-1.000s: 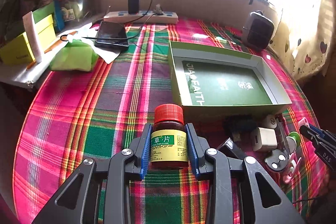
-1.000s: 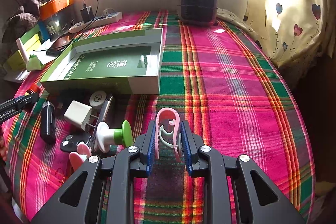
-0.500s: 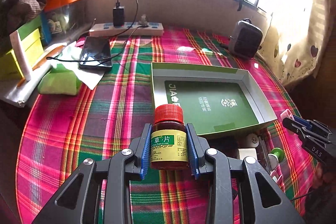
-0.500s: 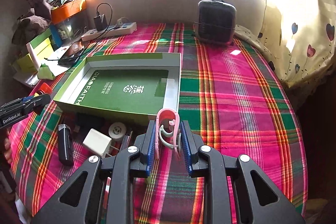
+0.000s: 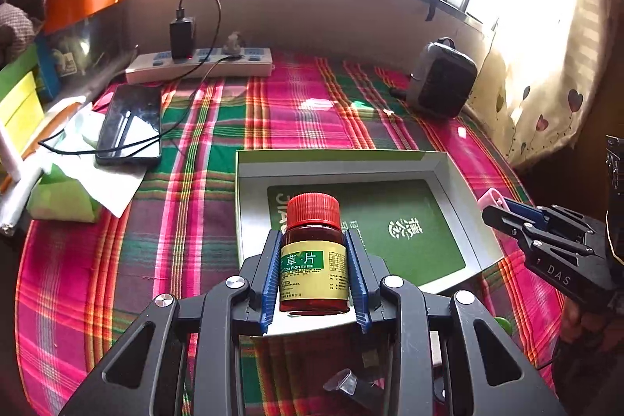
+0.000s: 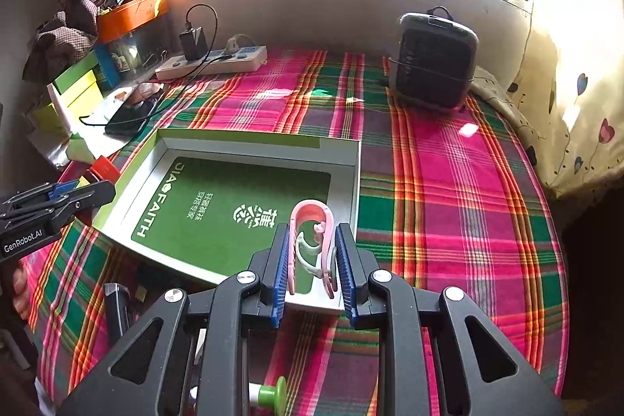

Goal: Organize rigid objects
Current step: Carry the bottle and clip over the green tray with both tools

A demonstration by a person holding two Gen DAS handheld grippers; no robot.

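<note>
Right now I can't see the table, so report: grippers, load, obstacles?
Left gripper shut on red-capped pill bottle. Right gripper shut on pink clip. Both over green box, empty. Nothing in the way.

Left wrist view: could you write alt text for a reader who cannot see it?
The left tongs grip a brown medicine bottle with a red cap, held above the near edge of an open green box on a plaid cloth. The right tongs enter at right holding a pink clip.
</note>
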